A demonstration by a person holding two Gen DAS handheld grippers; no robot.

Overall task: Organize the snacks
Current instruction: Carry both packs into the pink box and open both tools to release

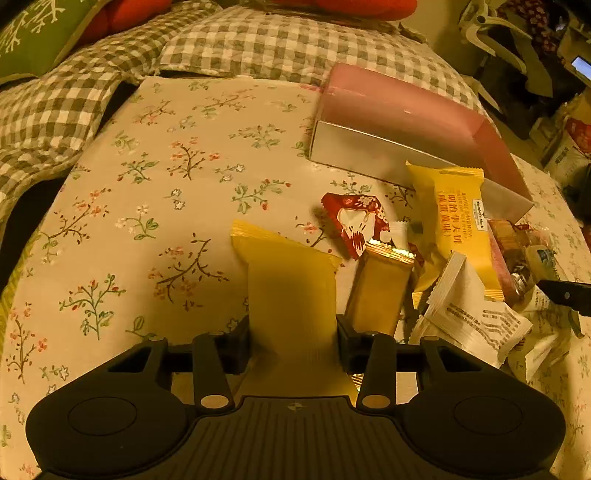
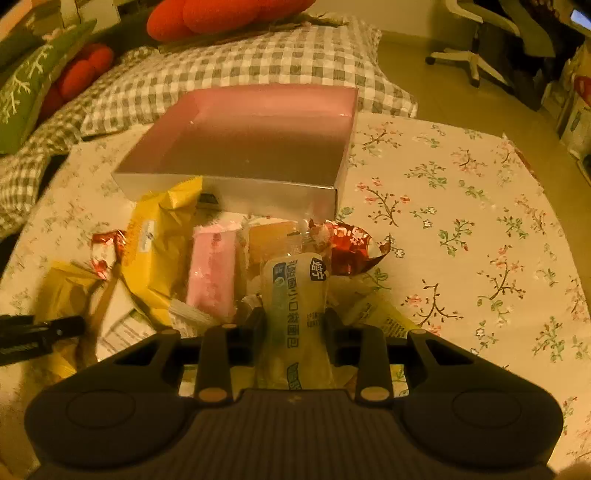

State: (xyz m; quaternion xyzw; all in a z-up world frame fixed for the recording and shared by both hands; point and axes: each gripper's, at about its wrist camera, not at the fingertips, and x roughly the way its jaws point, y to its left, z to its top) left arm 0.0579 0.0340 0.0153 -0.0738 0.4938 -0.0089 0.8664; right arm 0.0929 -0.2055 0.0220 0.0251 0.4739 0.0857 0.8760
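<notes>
My left gripper (image 1: 292, 334) is shut on a plain yellow snack packet (image 1: 291, 280) and holds it over the floral cloth. My right gripper (image 2: 294, 325) is shut on a clear bread packet with blue print (image 2: 295, 306). A pink open box with silver sides (image 2: 243, 147) stands behind the snack pile and looks empty; it also shows in the left wrist view (image 1: 399, 125). The pile holds a yellow printed packet (image 1: 458, 229), a red packet (image 1: 356, 221), a gold bar (image 1: 380, 288), a white packet (image 1: 472, 310) and a pink packet (image 2: 212, 273).
A floral cloth (image 1: 147, 206) covers the table. A checked grey blanket (image 2: 236, 62) lies behind it, with red cushions (image 2: 221, 14) and a green pillow (image 1: 33, 33). An office chair (image 2: 476, 48) stands on the floor at the far right.
</notes>
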